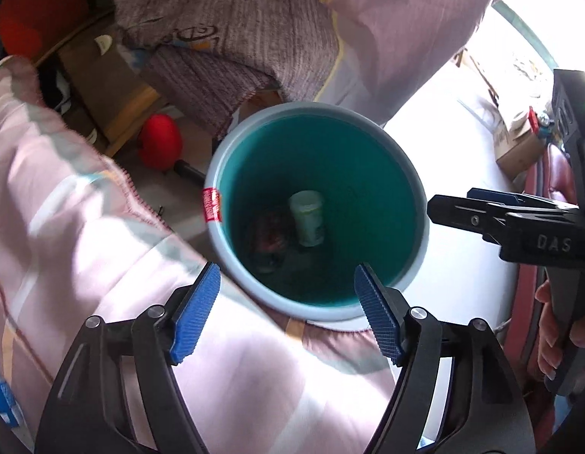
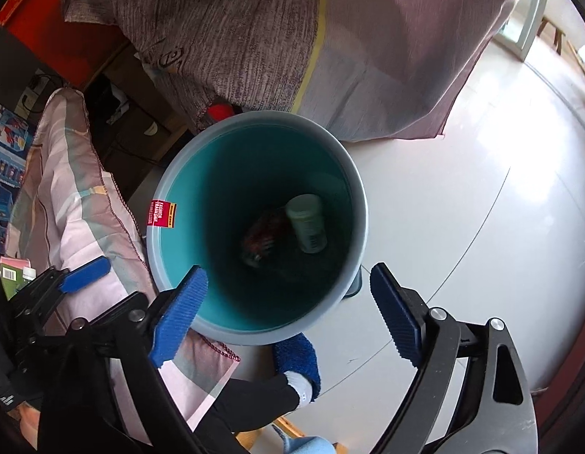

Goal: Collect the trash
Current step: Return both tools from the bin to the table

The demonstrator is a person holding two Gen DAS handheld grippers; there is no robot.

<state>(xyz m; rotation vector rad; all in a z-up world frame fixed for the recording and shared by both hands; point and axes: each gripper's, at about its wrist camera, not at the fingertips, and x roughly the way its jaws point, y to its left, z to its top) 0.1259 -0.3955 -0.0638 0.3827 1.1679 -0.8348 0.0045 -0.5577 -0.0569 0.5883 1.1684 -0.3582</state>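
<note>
Hovering over the teal bin (image 1: 402, 189), the left gripper (image 1: 288, 314) and right gripper (image 2: 288, 314) both stand spread and empty; a pale cup (image 2: 306, 223) and dark wrapper (image 2: 264, 238) lie at its bottom.

The bin (image 2: 171, 174) ahead of the grippers is grey outside, teal inside, with a red label (image 2: 161, 213). Blue ribbed pads (image 1: 195, 316) line the black fingers.

I'm looking into a lived-in home. Pink quilted bedding (image 1: 84, 227) fills the left of the frame, a knitted blanket (image 1: 224, 30) is draped above, and cardboard boxes (image 1: 515, 143) sit at the right edge on pale floor tiles (image 2: 481, 208).
</note>
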